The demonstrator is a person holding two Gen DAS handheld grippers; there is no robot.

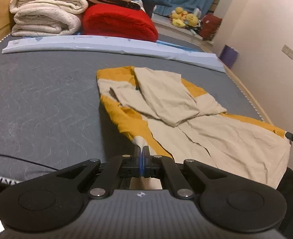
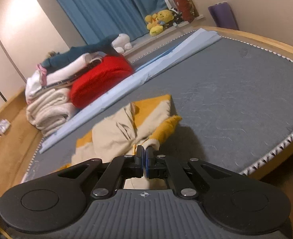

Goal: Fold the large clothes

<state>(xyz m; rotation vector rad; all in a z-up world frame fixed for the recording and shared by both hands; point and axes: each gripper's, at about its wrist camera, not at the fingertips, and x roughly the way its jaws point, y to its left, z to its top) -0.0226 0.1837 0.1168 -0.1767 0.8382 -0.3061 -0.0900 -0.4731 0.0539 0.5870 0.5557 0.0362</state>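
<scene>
A beige and mustard-yellow garment [image 1: 186, 109] lies spread on the grey mattress [image 1: 46, 99], its sleeves folded over its middle. My left gripper [image 1: 142, 149] is shut on the near left hem corner of the garment. My right gripper [image 2: 145, 149] is shut on another near corner of the garment [image 2: 122, 131], which is lifted and bunched in the right wrist view. The right gripper's tip [image 1: 292, 136] shows at the garment's right edge in the left wrist view.
A folded red blanket [image 1: 118, 23] and stacked cream quilts [image 1: 44, 14] sit at the far side of the mattress, behind a pale blue foam strip [image 1: 106, 43]. Plush toys [image 1: 183, 17] line a far ledge. A black cable [image 1: 16, 159] lies near the mattress's front left edge.
</scene>
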